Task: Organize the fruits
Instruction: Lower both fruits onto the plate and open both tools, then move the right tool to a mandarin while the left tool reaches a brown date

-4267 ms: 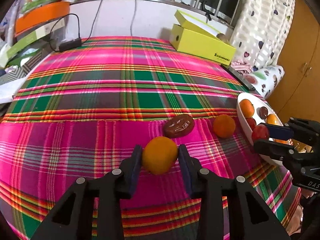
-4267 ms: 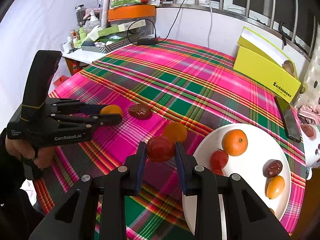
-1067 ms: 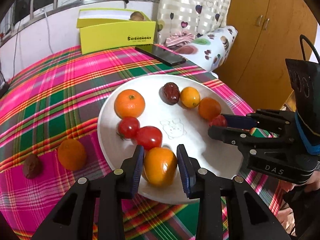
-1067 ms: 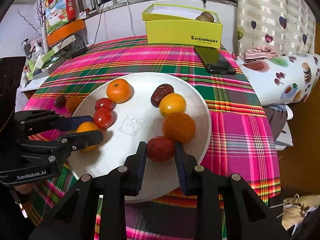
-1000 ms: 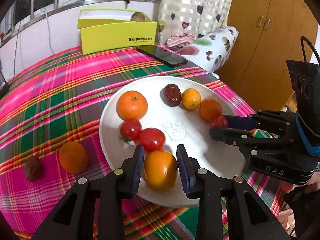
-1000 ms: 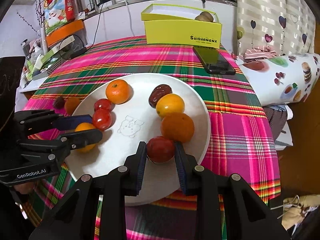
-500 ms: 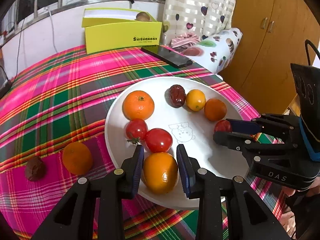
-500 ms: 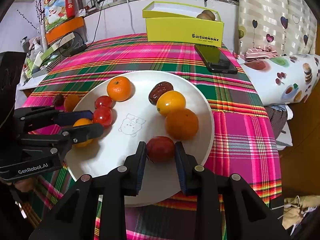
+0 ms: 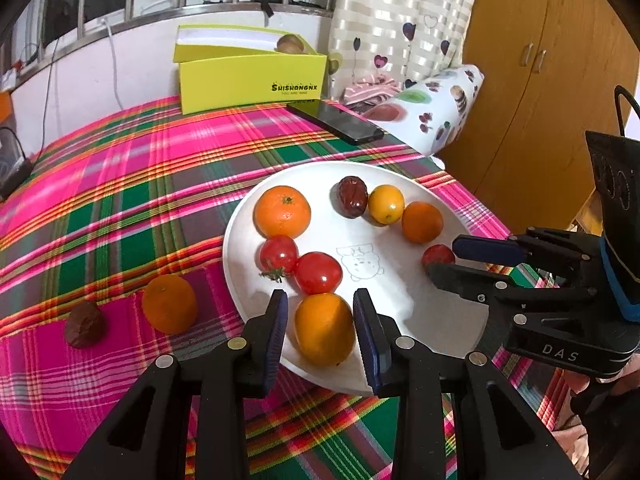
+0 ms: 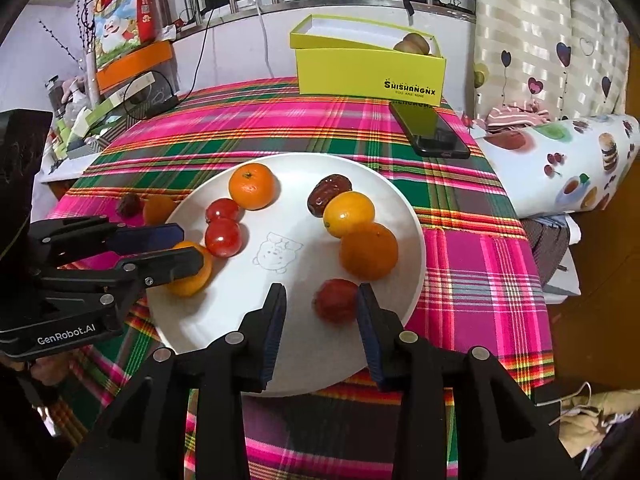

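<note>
Both fruits sit near the front rim of the white plate [image 10: 408,216], so a finger dragging on withdrawal could roll one off onto the plaid cloth [image 9: 120,200]. The left gripper [image 9: 320,320] is spread with slim gaps around the orange fruit [image 9: 325,330]. The right gripper [image 10: 322,320] is spread wider, its right finger beside or touching the red fruit [image 10: 335,301]; I cannot tell which.

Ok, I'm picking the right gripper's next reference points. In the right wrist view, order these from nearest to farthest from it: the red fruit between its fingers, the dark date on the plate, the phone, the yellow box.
1. Red fruit, between the right gripper's fingers, on the plate.
2. Dark date, far side of the plate.
3. Phone, on the cloth beyond the plate, to the right.
4. Yellow box, at the table's far edge.
</note>
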`<state>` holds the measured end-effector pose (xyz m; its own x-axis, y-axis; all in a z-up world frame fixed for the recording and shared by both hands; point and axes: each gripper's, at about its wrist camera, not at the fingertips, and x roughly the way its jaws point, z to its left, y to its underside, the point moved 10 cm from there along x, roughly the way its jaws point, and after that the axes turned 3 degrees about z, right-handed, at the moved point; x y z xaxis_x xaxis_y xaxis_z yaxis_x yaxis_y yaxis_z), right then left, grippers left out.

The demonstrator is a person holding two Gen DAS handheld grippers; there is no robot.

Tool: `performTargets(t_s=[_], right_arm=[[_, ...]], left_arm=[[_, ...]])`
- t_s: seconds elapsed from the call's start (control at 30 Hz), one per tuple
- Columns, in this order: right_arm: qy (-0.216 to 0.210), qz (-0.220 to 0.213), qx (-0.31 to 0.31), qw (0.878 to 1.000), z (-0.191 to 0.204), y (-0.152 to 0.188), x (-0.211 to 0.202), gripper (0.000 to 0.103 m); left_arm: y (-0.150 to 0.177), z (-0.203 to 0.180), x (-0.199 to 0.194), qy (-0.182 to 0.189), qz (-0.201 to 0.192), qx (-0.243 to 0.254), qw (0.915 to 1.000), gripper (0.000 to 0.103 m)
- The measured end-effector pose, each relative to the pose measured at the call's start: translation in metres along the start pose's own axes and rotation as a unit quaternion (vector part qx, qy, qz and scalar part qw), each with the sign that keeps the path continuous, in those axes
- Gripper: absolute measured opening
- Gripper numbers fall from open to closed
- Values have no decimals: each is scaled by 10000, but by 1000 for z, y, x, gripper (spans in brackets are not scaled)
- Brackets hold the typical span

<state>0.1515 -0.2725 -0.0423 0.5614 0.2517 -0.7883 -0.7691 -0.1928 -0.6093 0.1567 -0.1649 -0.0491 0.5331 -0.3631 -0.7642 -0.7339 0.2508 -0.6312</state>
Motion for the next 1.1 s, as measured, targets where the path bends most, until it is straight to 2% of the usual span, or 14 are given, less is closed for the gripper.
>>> performTargets(t_s=[0.37, 0.87, 1.1], right_arm=[[-41, -124, -62, 9999, 12, -4, -14, 37], [-327, -137, -505, 9981, 62, -12, -13, 37], [-395, -114, -631, 9972, 80, -17, -10, 37]], left_arm=[[5, 4, -15, 29, -97, -52, 9999, 48], [18, 61, -47, -431, -344, -554, 9969, 48], [25, 82, -58, -535, -405, -729, 9951, 48]])
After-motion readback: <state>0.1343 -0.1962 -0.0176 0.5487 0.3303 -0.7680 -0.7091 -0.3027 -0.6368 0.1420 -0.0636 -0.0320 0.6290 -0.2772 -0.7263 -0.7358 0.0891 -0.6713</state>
